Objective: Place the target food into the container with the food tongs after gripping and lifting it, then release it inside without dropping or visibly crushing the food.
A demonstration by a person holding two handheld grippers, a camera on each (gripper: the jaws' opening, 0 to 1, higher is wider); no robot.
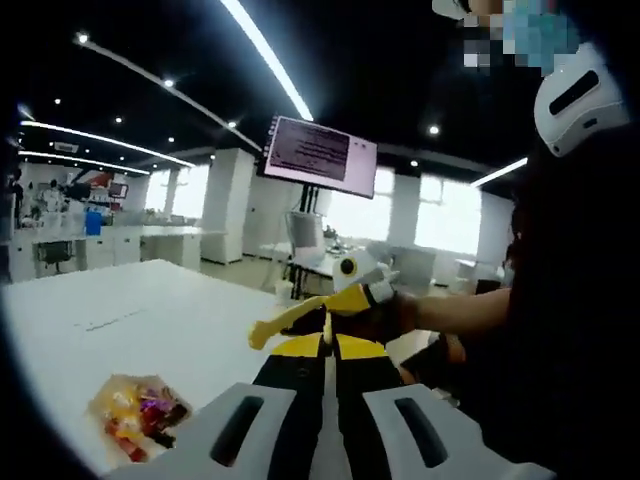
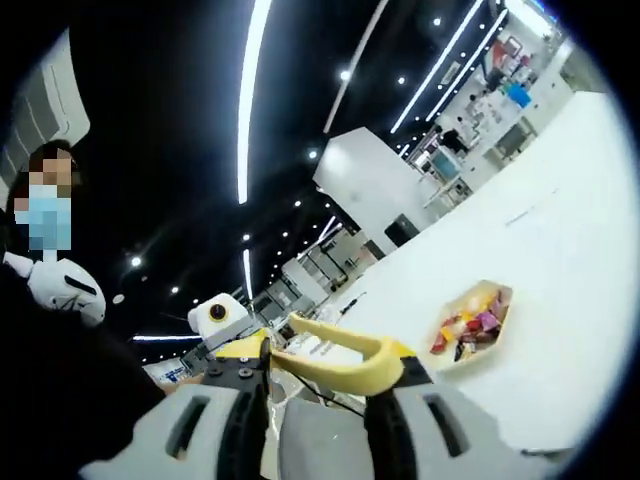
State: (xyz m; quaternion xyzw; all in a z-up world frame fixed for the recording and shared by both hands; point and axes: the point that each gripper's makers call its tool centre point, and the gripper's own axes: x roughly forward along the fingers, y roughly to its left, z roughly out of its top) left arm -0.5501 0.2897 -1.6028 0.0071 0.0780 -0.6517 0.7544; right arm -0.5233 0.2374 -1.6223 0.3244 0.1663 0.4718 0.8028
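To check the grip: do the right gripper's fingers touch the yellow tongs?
Touching. The right gripper view shows the yellow tongs clamped between the right gripper fingers.

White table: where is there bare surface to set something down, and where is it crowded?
The white table is bare across the wide stretch beyond the container of colourful food, out to its far edge. In the right gripper view, bare top lies on both sides of the container. It is crowded off the table edge, where both grippers meet at the yellow tongs.

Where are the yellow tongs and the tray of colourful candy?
yellow tongs [image 2: 345, 362]: right gripper view, on the curved arm between that gripper's jaws.
candy tray [image 2: 474, 318]: right gripper view, on the wrapped sweets inside.
candy tray [image 1: 138, 411]: left gripper view, on the sweets.
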